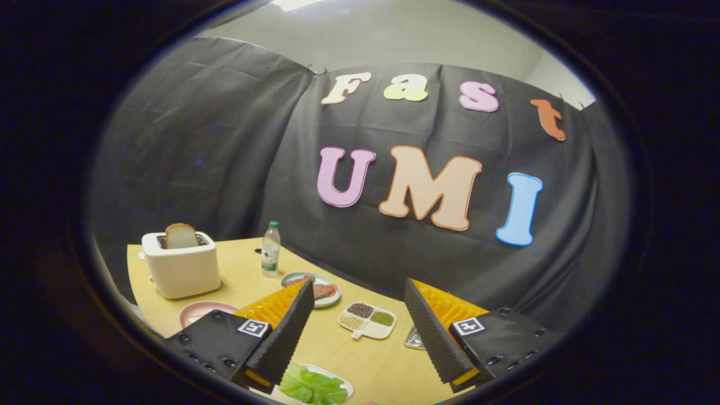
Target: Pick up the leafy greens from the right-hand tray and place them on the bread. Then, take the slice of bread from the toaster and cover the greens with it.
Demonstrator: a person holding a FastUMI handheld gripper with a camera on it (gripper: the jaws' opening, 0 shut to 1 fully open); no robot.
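Note:
My gripper is held above the yellow table, its two black fingers wide open with nothing between them. Bright green leafy greens lie on a white plate below the gripper, close to the base of the left finger. Far off to the left stands a white toaster with a slice of bread sticking up from its slot. A pink plate sits in front of the toaster, partly hidden by the left finger; what lies on it is unclear.
Beyond the fingers are a pale green plate with reddish meat slices and a white divided dish of grains. A water bottle stands near the table's back edge. A small metal object lies by the right finger.

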